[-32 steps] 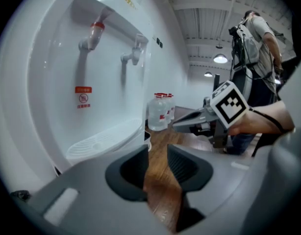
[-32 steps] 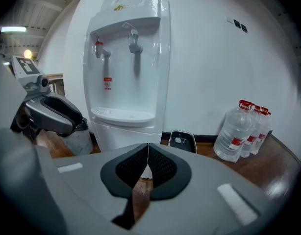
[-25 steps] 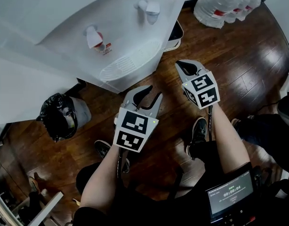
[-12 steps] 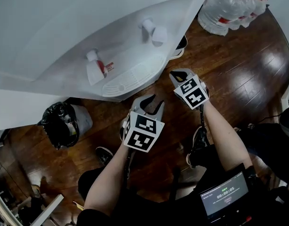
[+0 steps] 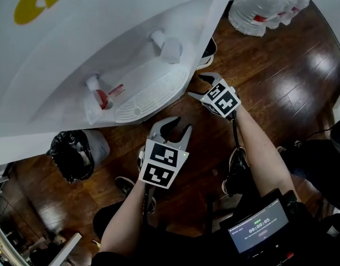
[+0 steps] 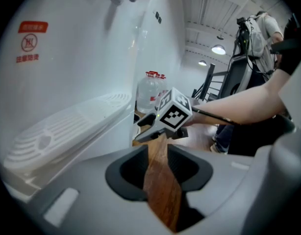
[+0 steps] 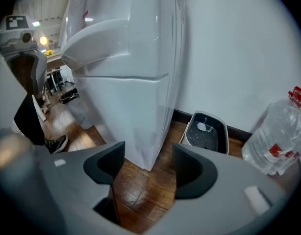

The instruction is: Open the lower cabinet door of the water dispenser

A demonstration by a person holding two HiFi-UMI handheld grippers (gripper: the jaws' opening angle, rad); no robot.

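Right claw (image 5: 195,86) has just been opening its jaws, which stand wide apart with nothing between them; only wooden floor (image 7: 140,195) shows through the gap. Straight ahead of it, close but not touching, rises the lower cabinet door (image 7: 122,114) of the water dispenser (image 5: 76,43). The cabinet's near vertical corner is almost in line with the jaw gap. The drip tray (image 5: 150,88) juts out above the claw and to its left. Left claw (image 5: 173,127) hangs behind and to the left of the right one, its jaws a little apart and empty, well short of the cabinet.

The step in hand looks like the approach for a grip on the door. No handle or recess shows, so the door's free edge is the likely purchase, though which side is hinged cannot be told. To do it well, the person should slide one jaw of the right claw behind that edge and close firmly. The pull should then follow the door's arc rather than run straight back. The left claw stays free to steady the dispenser if it shifts.
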